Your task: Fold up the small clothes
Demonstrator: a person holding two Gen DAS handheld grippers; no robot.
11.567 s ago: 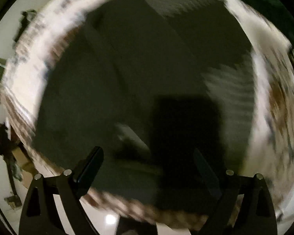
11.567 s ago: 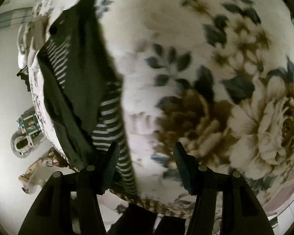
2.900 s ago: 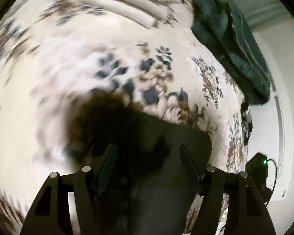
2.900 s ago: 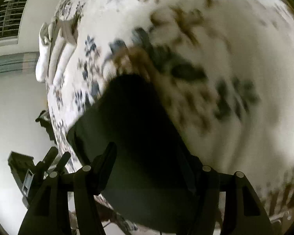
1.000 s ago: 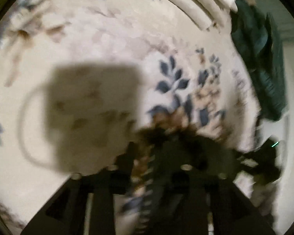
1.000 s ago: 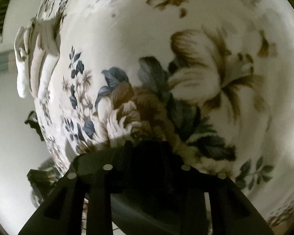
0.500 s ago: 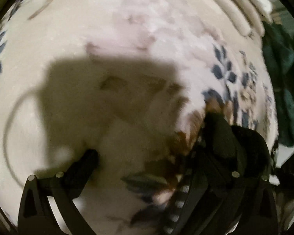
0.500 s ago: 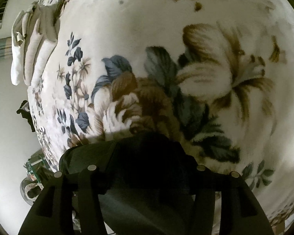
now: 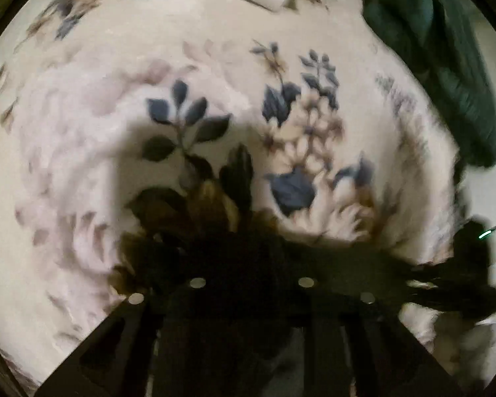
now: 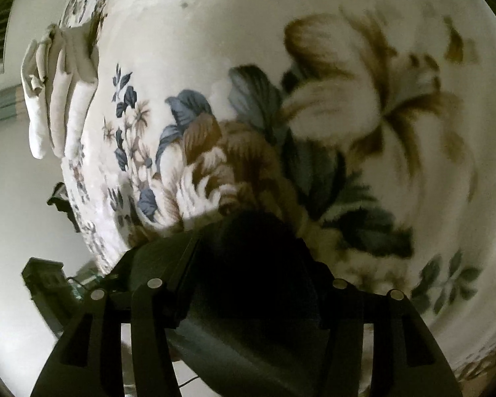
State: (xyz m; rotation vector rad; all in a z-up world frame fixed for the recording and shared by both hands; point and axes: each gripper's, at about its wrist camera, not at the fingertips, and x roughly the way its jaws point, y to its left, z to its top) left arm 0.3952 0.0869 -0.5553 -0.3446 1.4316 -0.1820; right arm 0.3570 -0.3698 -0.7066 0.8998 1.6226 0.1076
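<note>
Left gripper [image 9: 251, 264]: jaws closing, nearly together, on dark fabric it seems.
Right gripper [image 10: 248, 264]: half open, astride the folded dark garment [image 10: 248, 314].
Garment: at the near edge of the floral bedspread [image 10: 363, 66].
Risk: a thin pinch slips, fold springs open.

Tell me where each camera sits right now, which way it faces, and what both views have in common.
Left wrist: sits on the left tongs, looking steeply down at the flowered bedspread; its own dark fingers show, closing on a dark garment, with a green blanket at upper right.
Right wrist: sits on the right tongs, looking down at the same bedspread; its fingers stand apart with the garment between them.
Shared: the bedspread, the garment and the white pillows.
</note>
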